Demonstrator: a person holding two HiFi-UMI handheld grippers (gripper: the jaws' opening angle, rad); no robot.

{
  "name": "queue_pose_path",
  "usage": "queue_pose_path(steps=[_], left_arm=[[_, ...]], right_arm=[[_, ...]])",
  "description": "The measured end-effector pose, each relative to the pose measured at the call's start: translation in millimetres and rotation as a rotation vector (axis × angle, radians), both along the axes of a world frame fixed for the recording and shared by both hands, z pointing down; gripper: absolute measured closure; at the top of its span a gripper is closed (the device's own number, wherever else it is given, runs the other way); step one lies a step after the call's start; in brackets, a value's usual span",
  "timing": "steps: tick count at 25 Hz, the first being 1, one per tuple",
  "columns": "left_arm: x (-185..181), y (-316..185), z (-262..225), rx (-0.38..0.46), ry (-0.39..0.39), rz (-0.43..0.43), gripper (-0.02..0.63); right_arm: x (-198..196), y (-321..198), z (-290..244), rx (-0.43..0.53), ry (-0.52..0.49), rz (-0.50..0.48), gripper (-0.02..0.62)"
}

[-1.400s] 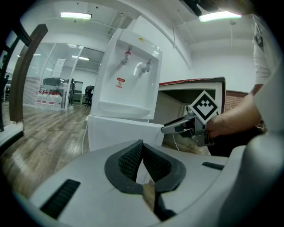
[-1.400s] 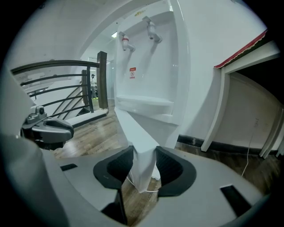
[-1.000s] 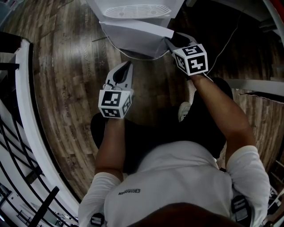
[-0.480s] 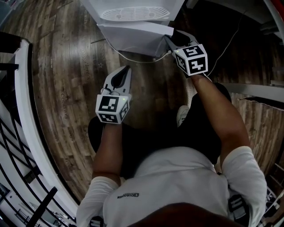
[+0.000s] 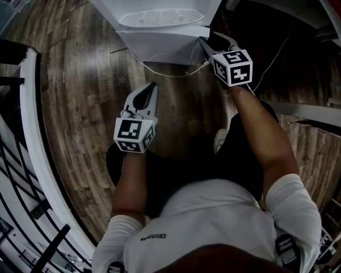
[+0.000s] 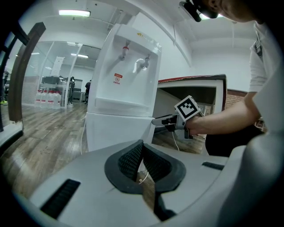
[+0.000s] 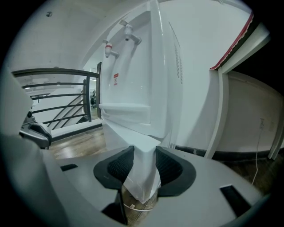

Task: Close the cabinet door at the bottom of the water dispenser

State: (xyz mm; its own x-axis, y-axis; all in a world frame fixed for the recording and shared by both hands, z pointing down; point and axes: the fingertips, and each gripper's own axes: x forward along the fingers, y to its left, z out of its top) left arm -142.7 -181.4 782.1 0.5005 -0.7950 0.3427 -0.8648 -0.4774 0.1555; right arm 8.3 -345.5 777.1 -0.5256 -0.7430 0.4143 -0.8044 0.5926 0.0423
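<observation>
The white water dispenser (image 5: 160, 16) stands at the top of the head view. Its bottom cabinet door (image 5: 160, 45) stands a little out from the body. My right gripper (image 5: 205, 45) is shut on the door's right edge, and in the right gripper view the white door edge (image 7: 143, 177) sits pinched between the two black pads. My left gripper (image 5: 152, 85) hangs over the wood floor in front of the dispenser, apart from the door. In the left gripper view its jaws (image 6: 142, 148) are shut with nothing in them, and the dispenser (image 6: 124, 66) and right gripper (image 6: 157, 120) lie ahead.
A white cable (image 5: 170, 73) lies on the floor under the door. A white and black stair railing (image 5: 26, 133) runs down the left. The person's shoe (image 5: 221, 139) rests below the right gripper. A white ledge (image 5: 309, 109) sits at the right.
My right gripper has pushed up toward the dispenser with the door edge, and the door has swung closer to the body. My left gripper has drifted slightly back and left.
</observation>
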Motion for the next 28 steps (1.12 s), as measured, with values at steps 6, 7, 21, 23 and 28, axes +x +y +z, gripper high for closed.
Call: queue_pose_path(steps=[6, 7, 21, 23, 28], left_arm=[[3, -2, -1, -0.001, -0.002, 0.003, 0.611], [4, -2, -1, -0.001, -0.002, 0.004, 0.611], [5, -2, -2, 0.001, -0.016, -0.005, 0.611], [5, -3, -2, -0.002, -0.019, -0.007, 0.611], [4, -4, -1, -0.003, -0.017, -0.013, 0.611]], right_arm=[[1, -6, -1, 0.013, -0.002, -0.006, 0.458], [2, -7, -1, 0.015, -0.001, -0.009, 0.458], [3, -22, -2, 0.035, -0.017, -0.008, 0.459], [4, -25, -2, 0.039, -0.018, -0.007, 0.459], [4, -30, -1, 0.046, -0.024, -0.004, 0.459]])
